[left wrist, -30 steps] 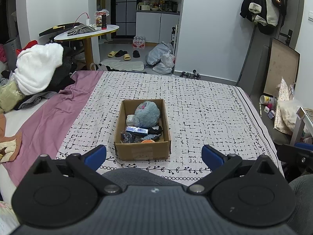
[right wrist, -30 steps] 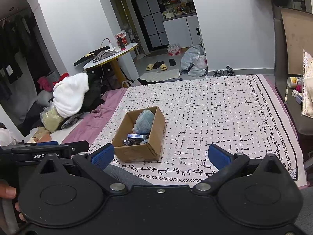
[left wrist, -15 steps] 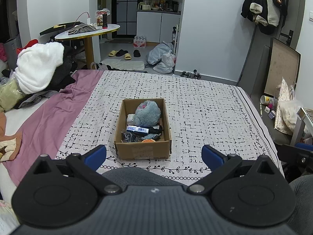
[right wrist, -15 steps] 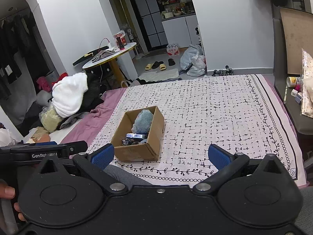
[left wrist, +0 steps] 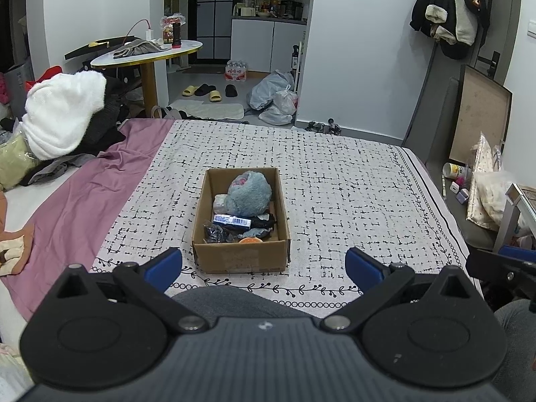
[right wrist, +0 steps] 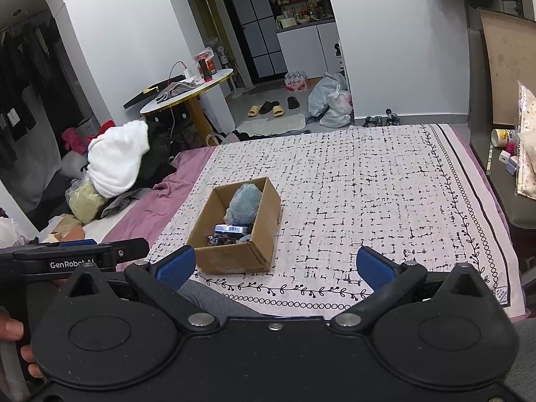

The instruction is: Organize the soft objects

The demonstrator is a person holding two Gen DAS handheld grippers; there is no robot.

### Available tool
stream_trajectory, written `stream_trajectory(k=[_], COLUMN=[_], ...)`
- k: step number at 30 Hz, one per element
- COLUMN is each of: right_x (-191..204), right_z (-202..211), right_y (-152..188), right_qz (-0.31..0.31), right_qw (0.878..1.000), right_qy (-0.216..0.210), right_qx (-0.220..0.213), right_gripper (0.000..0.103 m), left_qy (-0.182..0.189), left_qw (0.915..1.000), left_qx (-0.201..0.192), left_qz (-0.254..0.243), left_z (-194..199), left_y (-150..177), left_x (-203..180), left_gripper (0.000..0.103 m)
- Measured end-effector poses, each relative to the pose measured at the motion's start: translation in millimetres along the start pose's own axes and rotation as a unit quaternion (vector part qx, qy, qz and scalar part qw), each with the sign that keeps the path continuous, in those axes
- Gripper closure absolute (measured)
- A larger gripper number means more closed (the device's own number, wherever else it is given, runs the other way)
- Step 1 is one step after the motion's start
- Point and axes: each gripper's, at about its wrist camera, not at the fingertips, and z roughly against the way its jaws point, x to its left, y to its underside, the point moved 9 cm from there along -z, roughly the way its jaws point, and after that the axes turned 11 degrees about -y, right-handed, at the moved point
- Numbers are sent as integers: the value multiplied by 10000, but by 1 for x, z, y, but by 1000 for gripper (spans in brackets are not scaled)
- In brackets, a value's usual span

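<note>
Before the cardboard box (left wrist: 240,234) both grippers, left (left wrist: 264,264) and right (right wrist: 275,266), hover level; jaws spread wide, holding nothing

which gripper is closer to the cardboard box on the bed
Left, by a small margin. The left gripper faces the cardboard box head-on; the right gripper sits off to the box's right, both open and short of it.

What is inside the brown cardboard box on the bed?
The brown cardboard box holds a fluffy grey-blue plush toy, a flat blue-and-white packet, crinkly black wrappers and something orange at the front. Whatever lies beneath them is covered.
</note>
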Motion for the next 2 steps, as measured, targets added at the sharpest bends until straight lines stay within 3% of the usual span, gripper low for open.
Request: stream_trajectory(k=[2], right_x=[0], right_z=[-1], right_y=[0], right_qz=[-7], right_qw=[10000], right_qy=[0], right_qx=[10], right_gripper=[0], left_qy=[7], left_qw=[10000], left_qx=[-32], left_qz=[-9], left_z=[0], left_y=[-1], left_x=[0], left_gripper=[0])
